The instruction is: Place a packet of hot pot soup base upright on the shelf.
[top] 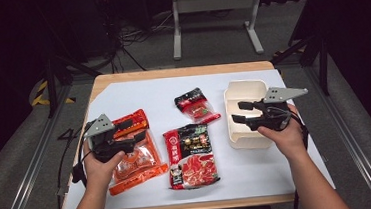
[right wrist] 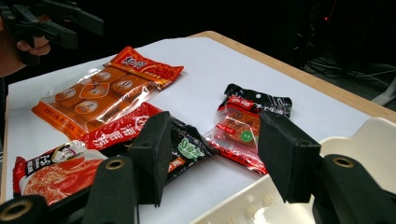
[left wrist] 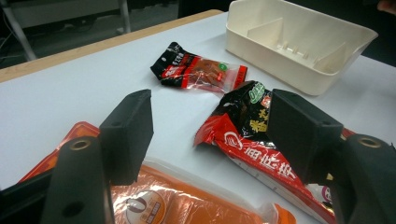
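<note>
Three food packets lie on the white sheet. An orange packet [top: 134, 153] [left wrist: 187, 200] [right wrist: 100, 95] is at the left, a large red-and-black packet [top: 191, 155] [left wrist: 247, 140] [right wrist: 93, 154] in the middle, and a small red-and-black packet [top: 196, 104] [left wrist: 198, 70] [right wrist: 245, 126] behind it. A cream divided tray [top: 246, 110] [left wrist: 299, 42] [right wrist: 373, 135] sits at the right. My left gripper [top: 130, 130] [left wrist: 210, 135] hovers open over the orange packet with nothing between its jaws. Over the tray, my right gripper [top: 240, 111] [right wrist: 212, 158] is open and empty.
The white sheet [top: 132, 96] covers a wooden table [top: 171, 72]. Beyond the table stand a grey metal frame [top: 215, 12] and cables on the floor. Bare sheet lies at the back left and front right.
</note>
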The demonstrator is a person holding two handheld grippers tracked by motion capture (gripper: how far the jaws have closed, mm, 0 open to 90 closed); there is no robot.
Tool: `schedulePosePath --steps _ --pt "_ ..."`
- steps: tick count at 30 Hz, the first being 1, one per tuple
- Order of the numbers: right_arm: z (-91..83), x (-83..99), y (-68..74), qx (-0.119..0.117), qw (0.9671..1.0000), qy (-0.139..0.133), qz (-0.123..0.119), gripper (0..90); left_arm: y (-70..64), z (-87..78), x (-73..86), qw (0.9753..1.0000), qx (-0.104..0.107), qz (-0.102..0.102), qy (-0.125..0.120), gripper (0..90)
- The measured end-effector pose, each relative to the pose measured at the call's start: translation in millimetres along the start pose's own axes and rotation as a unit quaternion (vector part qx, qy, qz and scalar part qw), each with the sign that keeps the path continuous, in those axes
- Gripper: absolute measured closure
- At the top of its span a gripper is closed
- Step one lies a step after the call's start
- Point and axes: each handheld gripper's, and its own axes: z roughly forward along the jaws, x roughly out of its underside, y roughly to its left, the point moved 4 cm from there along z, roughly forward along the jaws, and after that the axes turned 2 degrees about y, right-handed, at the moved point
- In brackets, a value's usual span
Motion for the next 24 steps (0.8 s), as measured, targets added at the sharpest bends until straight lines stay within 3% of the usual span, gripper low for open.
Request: schedulePosePath --steps 2,8,16,20,24 --pt "-1.6 -0.9 0.6 0.005 1.0000 0.002 -0.004 45.0 -2.0 4.0 -1.8 0.9999 -0.006 0.002 0.010 30.9" --pt "-8.1 -4.5 1.1 0.011 0.9999 0.000 -0.006 44.8 -3.7 12.0 -6.8 0.9998 0.007 0.003 0.020 29.2" --pt "-14.6 -7.5 -1.4 0.021 0.9998 0.006 0.001 44.0 -2.9 31.1 -14.4 0.9992 0.008 -0.017 0.036 27.0" --pt "-16.2 -7.4 -2.8 0.027 0.9995 0.012 0.008 43.5 -3.1 38.9 -15.9 0.9986 0.020 -0.030 0.039 26.4" --pt "-17.9 -7.7 -3.7 0.030 0.9994 0.011 0.010 43.3 -2.4 42.2 -18.3 0.9987 0.019 -0.028 0.037 26.3"
